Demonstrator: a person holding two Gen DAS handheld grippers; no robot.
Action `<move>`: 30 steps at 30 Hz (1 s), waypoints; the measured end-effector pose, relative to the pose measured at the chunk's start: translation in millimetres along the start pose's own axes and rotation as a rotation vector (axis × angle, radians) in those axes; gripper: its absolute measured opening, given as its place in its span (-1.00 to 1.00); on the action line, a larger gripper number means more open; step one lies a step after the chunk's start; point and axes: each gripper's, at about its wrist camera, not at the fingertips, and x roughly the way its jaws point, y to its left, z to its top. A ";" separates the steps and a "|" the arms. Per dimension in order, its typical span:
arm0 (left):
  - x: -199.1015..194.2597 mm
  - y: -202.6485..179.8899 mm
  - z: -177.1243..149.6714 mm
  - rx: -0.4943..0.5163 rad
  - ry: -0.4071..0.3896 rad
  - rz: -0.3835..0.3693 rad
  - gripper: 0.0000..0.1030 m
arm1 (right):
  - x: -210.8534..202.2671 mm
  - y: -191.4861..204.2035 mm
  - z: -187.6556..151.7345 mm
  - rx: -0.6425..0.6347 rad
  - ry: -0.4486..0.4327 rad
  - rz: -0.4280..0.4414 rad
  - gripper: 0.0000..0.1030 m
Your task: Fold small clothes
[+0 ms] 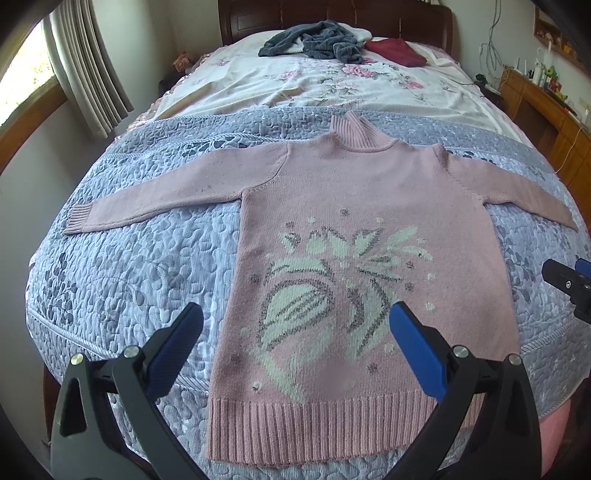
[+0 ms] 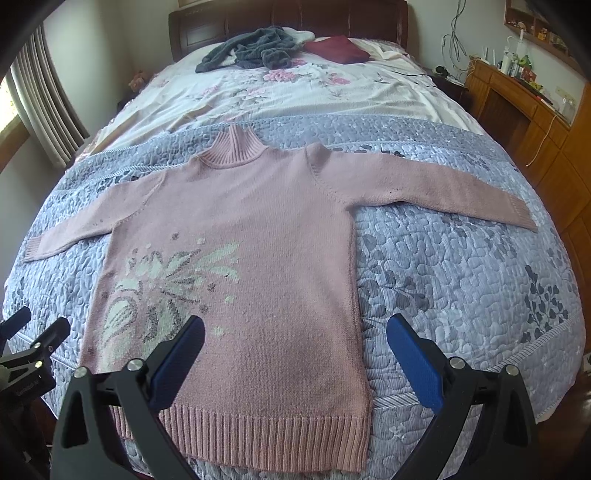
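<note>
The pink sweater [image 1: 354, 206] lies flat on the bed [image 1: 122, 280]. It looks soft and floppy; a sleeve cuff seems best to pinch. Left hand-held gripper [image 1: 295, 328] and right hand-held gripper [image 2: 295, 332] both gape, holding nothing.

Sweater [image 1: 354, 221] spread flat on quilt [image 1: 129, 280], sleeves outstretched; clothes pile [image 1: 314, 44] behind, near headboard [image 1: 332, 14].

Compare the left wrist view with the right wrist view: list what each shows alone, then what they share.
Left wrist only: the left tool, open over the jumper's flower pattern.
Right wrist only: the right tool, open over the jumper's plain side, and the whole right sleeve.
Both: the pink jumper flat on the grey quilt, and a grey garment near the headboard.
</note>
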 end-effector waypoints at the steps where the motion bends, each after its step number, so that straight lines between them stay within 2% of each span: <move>1: -0.2 0.1 0.0 0.000 0.000 0.001 0.94 | 0.0 0.0 0.0 -0.001 0.000 -0.001 0.92; 22: -2.3 -2.5 1.8 0.008 0.001 0.011 0.94 | -4.2 -3.4 1.5 0.004 -0.014 0.001 0.92; 30: 16.8 -11.8 13.0 0.000 0.016 -0.033 0.94 | 4.1 -26.7 12.5 0.006 -0.037 0.018 0.92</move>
